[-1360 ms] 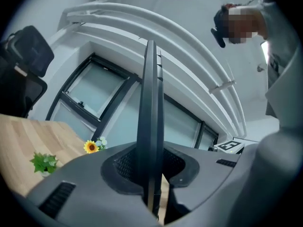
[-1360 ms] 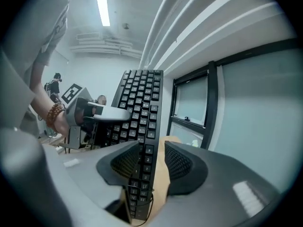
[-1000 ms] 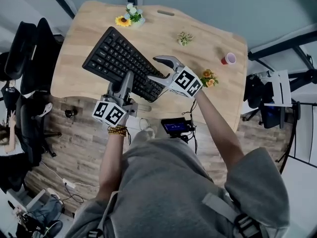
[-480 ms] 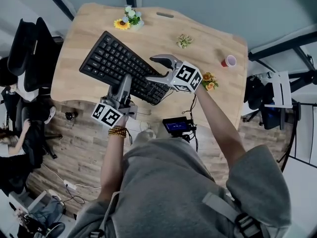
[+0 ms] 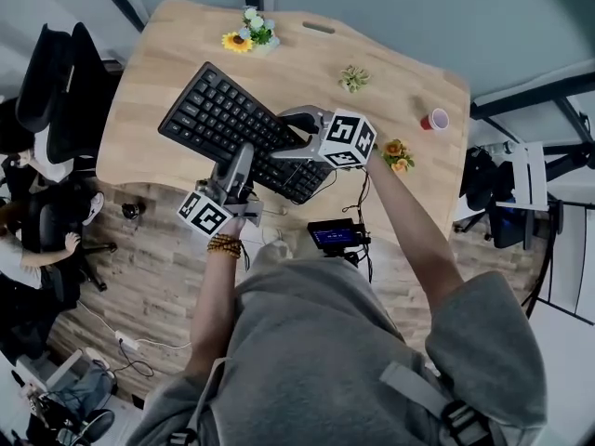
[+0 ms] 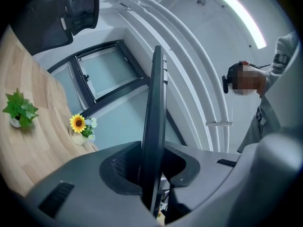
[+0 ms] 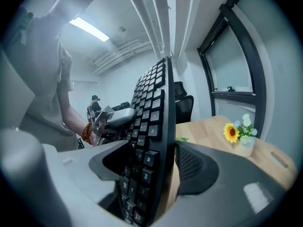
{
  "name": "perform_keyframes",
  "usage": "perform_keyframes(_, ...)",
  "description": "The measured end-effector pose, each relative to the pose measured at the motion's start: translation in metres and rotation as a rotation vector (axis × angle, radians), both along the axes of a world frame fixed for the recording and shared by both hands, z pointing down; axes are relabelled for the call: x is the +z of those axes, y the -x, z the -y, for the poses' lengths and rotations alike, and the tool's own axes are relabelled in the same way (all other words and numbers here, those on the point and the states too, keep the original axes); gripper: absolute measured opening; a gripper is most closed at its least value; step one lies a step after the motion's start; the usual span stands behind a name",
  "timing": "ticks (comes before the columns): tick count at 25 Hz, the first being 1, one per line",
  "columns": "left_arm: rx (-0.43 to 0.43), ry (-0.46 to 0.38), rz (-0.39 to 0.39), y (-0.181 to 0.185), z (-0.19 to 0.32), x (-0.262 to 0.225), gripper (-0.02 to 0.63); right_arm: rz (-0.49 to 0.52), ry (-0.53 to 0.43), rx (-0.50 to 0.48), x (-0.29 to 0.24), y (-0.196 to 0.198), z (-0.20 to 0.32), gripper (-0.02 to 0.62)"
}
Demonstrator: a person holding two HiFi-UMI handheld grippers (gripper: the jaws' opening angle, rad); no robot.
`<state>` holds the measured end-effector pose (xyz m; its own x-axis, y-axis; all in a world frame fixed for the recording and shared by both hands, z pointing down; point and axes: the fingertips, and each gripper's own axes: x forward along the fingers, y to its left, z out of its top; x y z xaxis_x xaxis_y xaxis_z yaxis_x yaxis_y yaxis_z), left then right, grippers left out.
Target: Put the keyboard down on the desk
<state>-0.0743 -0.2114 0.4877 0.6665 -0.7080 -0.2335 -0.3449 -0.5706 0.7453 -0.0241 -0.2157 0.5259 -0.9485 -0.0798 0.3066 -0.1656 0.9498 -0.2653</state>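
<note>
The black keyboard [image 5: 228, 124] hangs tilted over the near part of the wooden desk [image 5: 372, 128]. My left gripper [image 5: 244, 156] is shut on its near long edge; in the left gripper view the keyboard [image 6: 154, 126] stands edge-on between the pressing pads. My right gripper [image 5: 293, 135] straddles the right end. Its jaws have just been closing with the keyboard [image 7: 151, 126] between them. One jaw lies against the keys, while a thin gap shows at the other pad [image 7: 194, 167]. So the right gripper [image 7: 158, 169] stands open around it.
On the desk stand a sunflower pot [image 5: 246, 37], a small green plant [image 5: 353, 78], orange flowers [image 5: 398, 153] and a red cup [image 5: 434, 119]. A small screen device [image 5: 333, 236] sits below the near edge. Black office chairs [image 5: 56, 91] stand at the left.
My right gripper has slid left from beside the keyboard's right end to around it. The keyboard has shifted a little with the left gripper, which has rolled slightly.
</note>
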Motion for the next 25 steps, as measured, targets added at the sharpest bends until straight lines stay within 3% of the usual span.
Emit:
perform_keyframes(5,-0.014,0.02,-0.046,0.004,-0.002,0.008,0.1,0.041,0.173,-0.033,0.003,0.005,0.003,0.287)
perform_keyframes(8,0.027,0.0,-0.092,-0.001,-0.008,0.007,0.106,0.077,0.285,-0.119,0.001,0.01,-0.005,0.284)
perform_keyframes(10,0.043,0.007,-0.098,-0.003,-0.009,0.01,0.104,0.082,0.336,-0.2,-0.001,0.013,-0.015,0.21)
perform_keyframes(14,-0.025,0.032,0.0,0.0,-0.001,0.026,0.102,0.036,0.361,-0.177,0.012,0.012,-0.015,0.169)
perform_keyframes(25,-0.051,0.07,0.214,0.014,0.017,0.058,0.264,-0.038,0.344,-0.094,0.026,0.001,-0.007,0.083)
